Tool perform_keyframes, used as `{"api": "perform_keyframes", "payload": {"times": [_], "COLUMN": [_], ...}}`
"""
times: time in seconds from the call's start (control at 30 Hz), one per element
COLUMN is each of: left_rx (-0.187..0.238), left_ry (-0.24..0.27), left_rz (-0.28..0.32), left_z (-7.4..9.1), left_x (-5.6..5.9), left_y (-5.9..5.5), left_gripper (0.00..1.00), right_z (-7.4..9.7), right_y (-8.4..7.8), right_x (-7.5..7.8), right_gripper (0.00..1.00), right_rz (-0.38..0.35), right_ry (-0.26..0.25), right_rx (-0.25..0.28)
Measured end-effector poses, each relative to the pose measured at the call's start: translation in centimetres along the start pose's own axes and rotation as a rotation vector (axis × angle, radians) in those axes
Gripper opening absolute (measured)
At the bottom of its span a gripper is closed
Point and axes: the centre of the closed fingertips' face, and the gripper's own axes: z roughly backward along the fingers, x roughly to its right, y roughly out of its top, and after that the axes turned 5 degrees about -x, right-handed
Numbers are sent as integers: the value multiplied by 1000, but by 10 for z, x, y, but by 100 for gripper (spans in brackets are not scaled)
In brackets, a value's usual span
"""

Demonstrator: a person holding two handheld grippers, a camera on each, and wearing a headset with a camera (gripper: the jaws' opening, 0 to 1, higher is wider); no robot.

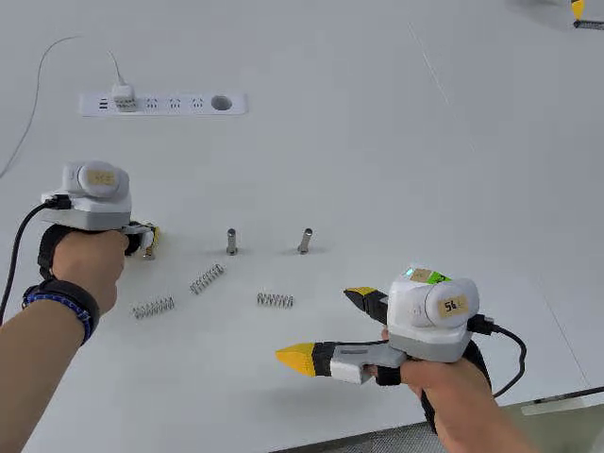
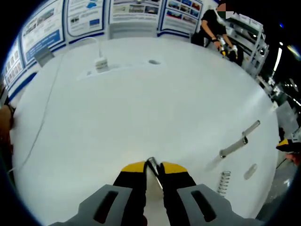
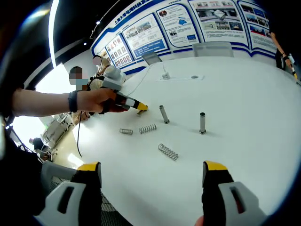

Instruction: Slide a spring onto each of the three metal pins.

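Nearest us, our right gripper (image 1: 328, 326) hung with its yellow-tipped jaws spread wide, holding nothing. Beyond it, three coiled steel springs lay loose on the white table (image 1: 396, 160): the left spring (image 1: 153, 307), middle spring (image 1: 207, 278) and right spring (image 1: 275, 299). Farther, two short grey metal pins, the middle pin (image 1: 231, 241) and right pin (image 1: 305, 241), stood bare. At far left, our left gripper (image 1: 148, 241) was clenched on the third pin (image 2: 154, 170). We judged no spring fitted yet; all three were left to do.

Three springs (image 1: 153, 307) (image 1: 207, 278) (image 1: 275, 299); two pins (image 1: 231, 241) (image 1: 305, 240) standing, perhaps third pin (image 2: 153, 170), half-hidden.
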Motion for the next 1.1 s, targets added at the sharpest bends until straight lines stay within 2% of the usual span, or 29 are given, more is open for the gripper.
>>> {"api": "perform_keyframes", "payload": {"times": [0.17, 0.33, 0.43, 0.47, 0.53, 0.57, 0.6, 0.63, 0.8, 0.97, 1.1], "left_rx": [-33, -33, -31, -32, -32, -39, -28, -34, -36, 6, 26], "left_ry": [-11, -13, -3, 3, 45, 67, 46, 51, 30, 35, 42], "left_rz": [-29, -29, -53, -77, -149, -167, -157, -129, -89, -49, -43], "left_z": [-1, 0, -1, -2, -3, -3, -4, -4, 0, 9, 17], "left_x": [1, -1, 0, 1, -3, -7, -3, -5, -7, -10, -12], "left_y": [-2, -1, 3, 4, 6, 5, 6, 5, 3, 8, 11], "left_gripper": [9, 9, 12, 12, 11, 9, 9, 8, 7, 7, 7], "right_z": [1, 1, 0, 0, 0, 0, 1, 1, 4, 4, 3], "right_y": [-1, -2, -3, -3, -3, -2, -2, -2, 0, 1, 0], "right_x": [0, 0, 0, 0, 0, 0, 0, 1, 4, 4, 2], "right_gripper": [90, 90, 90, 90, 90, 90, 90, 90, 90, 90, 90], "right_rz": [-2, -5, -2, -3, -4, -3, -3, -5, -8, -11, -4], "right_ry": [-1, -1, 0, 1, 3, 1, 1, 0, -9, -11, -7], "right_rx": [-1, 0, -4, -4, -5, -4, -3, -1, 3, 7, 5]}}
